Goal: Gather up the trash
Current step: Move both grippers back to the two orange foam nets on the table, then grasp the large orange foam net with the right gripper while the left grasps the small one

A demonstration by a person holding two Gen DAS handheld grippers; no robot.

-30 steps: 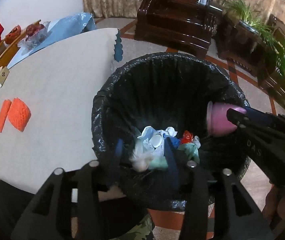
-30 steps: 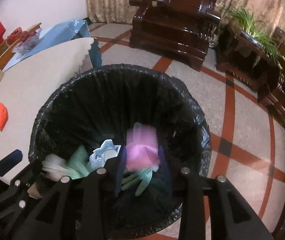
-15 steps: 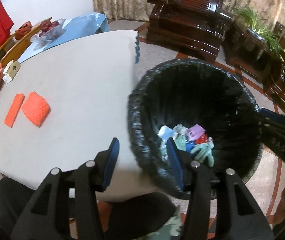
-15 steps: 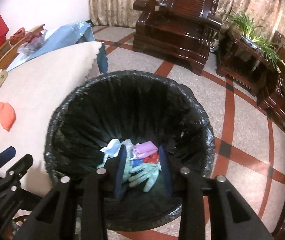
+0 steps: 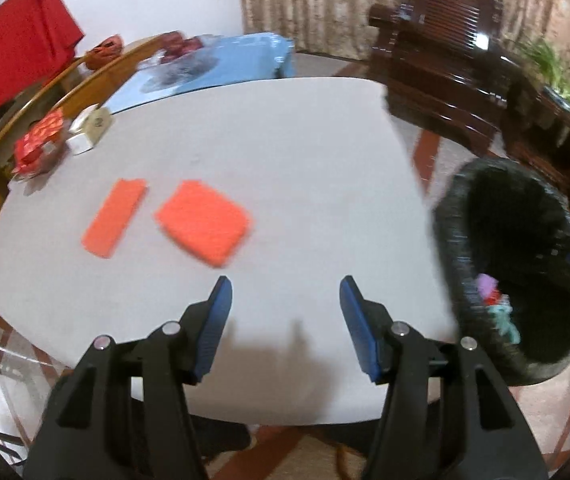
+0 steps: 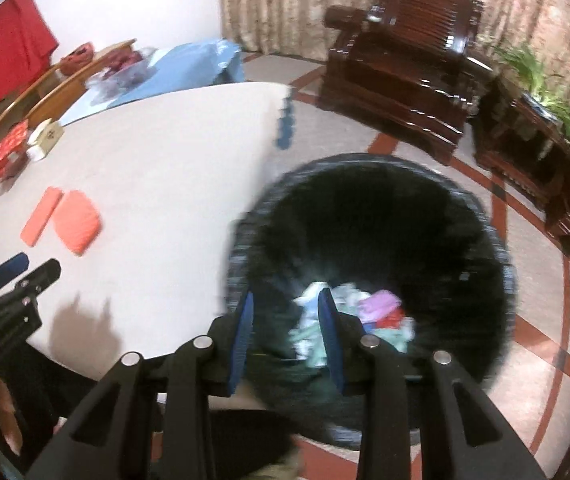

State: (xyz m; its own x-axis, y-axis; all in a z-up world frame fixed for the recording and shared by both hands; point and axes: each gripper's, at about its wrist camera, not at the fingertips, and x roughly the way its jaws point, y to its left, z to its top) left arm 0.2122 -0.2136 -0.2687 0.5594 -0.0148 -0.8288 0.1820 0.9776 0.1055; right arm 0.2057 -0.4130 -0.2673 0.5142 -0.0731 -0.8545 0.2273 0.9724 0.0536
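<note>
left gripper (image 5: 285, 292), lower centre of the left wrist view, above the white table (image 5: 285, 140): jaws apart and widening, nothing between them. two orange pieces (image 5: 205, 226) lie at centre left. right gripper (image 6: 285, 310), lower centre of the right wrist view, over the black-lined bin (image 6: 497, 280): jaws partly apart, empty. discarded trash (image 6: 365, 312) lies at the bin's bottom.

A dark wooden armchair (image 6: 401, 60) stands far right on the patterned floor (image 6: 533, 344), with a green plant (image 6: 537, 76) further right. A red cloth (image 5: 13, 40) hangs far left, beside a blue sheet (image 5: 229, 60).
</note>
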